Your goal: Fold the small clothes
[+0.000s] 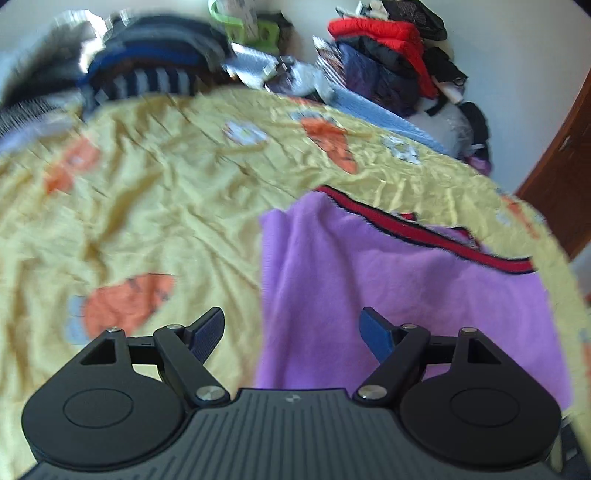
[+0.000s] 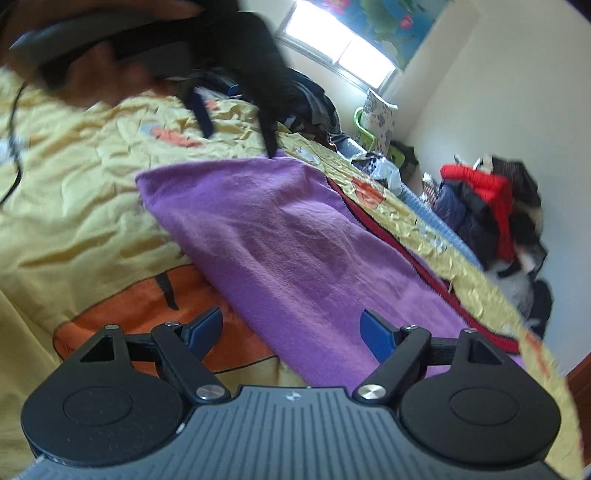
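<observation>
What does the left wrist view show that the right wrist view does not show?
Only the left wrist view shows the striped and dark clothes pile at the far edge of the bed.

Only the right wrist view shows the window, and the left tool held by a hand, blurred, above the bed.

Both views show the purple garment with its red trim lying on the yellow bedsheet, the red jacket against the wall, and an open, empty tool in front.

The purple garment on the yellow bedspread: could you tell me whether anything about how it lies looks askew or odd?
The purple garment lies flat but close to the far edge of the yellow bedspread, its red-striped hem running slantwise along that edge. Nothing looks damaged. Both grippers are open above it.
</observation>
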A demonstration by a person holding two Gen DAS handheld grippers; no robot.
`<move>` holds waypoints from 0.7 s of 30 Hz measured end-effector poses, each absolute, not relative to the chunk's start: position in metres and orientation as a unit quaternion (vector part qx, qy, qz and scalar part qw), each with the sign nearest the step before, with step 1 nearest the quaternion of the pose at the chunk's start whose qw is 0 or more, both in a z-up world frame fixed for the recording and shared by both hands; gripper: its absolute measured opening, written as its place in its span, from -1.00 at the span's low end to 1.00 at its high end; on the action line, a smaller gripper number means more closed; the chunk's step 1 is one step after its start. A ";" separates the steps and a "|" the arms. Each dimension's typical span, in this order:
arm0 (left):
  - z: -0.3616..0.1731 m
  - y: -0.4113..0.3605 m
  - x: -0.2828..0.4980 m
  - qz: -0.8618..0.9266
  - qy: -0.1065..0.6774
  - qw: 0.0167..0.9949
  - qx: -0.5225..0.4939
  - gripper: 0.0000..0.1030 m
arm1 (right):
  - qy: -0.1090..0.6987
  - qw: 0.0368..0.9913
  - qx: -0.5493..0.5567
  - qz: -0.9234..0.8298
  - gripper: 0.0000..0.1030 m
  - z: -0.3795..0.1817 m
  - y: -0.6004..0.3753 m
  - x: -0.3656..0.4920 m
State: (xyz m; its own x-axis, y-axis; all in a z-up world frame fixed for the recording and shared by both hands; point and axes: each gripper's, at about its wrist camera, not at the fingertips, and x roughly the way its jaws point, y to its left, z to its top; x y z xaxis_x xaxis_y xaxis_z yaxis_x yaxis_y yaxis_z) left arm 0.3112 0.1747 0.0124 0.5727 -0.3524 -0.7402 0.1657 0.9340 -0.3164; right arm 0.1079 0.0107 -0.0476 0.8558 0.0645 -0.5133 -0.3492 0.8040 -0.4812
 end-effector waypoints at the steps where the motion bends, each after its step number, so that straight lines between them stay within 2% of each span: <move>1: 0.010 0.176 0.319 -0.159 0.449 0.870 -0.124 0.56 | 0.240 0.916 -0.303 0.108 0.56 -0.050 0.015 0.107; 5: -0.003 0.179 0.346 -0.197 0.474 0.840 -0.179 0.56 | 0.215 0.911 -0.343 0.082 0.59 -0.058 0.032 0.107; 9: -0.015 0.176 0.363 -0.183 0.487 0.836 -0.176 0.56 | 0.195 0.908 -0.366 0.055 0.60 -0.065 0.046 0.113; 21: -0.031 0.166 0.396 -0.210 0.473 0.831 -0.205 0.63 | 0.191 0.917 -0.348 0.036 0.60 -0.068 0.063 0.151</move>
